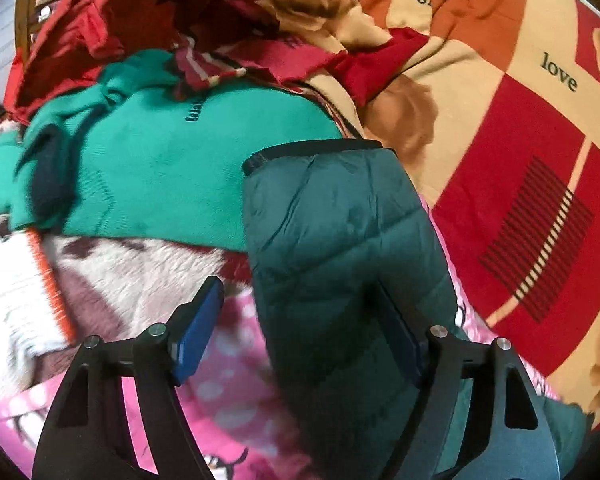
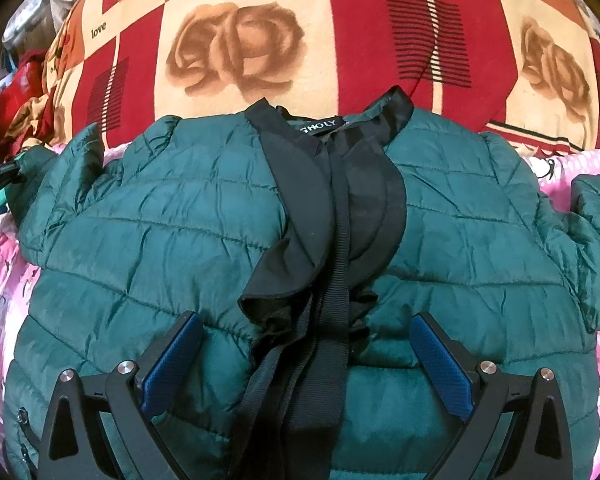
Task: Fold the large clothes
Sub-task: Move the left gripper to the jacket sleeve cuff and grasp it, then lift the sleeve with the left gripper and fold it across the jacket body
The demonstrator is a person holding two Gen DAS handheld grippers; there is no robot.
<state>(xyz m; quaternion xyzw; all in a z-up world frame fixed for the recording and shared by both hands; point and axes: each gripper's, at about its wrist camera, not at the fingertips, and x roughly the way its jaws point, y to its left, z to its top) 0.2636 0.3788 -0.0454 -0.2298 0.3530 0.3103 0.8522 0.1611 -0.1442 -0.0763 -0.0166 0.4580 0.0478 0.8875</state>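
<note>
I've got the jacket [image 2: 180, 220] spread front-up on the pink sheet [image 2: 588, 172] that tops the bed, collar toward the rose blanket [image 2: 240, 40], black placket [image 2: 336, 240] running down the middle. My right gripper [image 2: 306, 360] hangs over the lower placket, jaws wide apart, nothing between the pads.

On the left wrist view, my left gripper [image 1: 300, 320] is at the sleeve [image 1: 340, 220], which stretches away toward the green sweater [image 1: 180, 152] and the pile at the bed's far edge. The sleeve lies between the jaws, against the right-hand finger [image 1: 400, 332]; the other pad stands clear of it, so no pinch yet.

I read this as the sleeve fold, just starting. Next I need the left jaws down on the sleeve, a firm nip through slippery padding, then a carry across the chest. The right should press the body so it doesn't slide.
</note>
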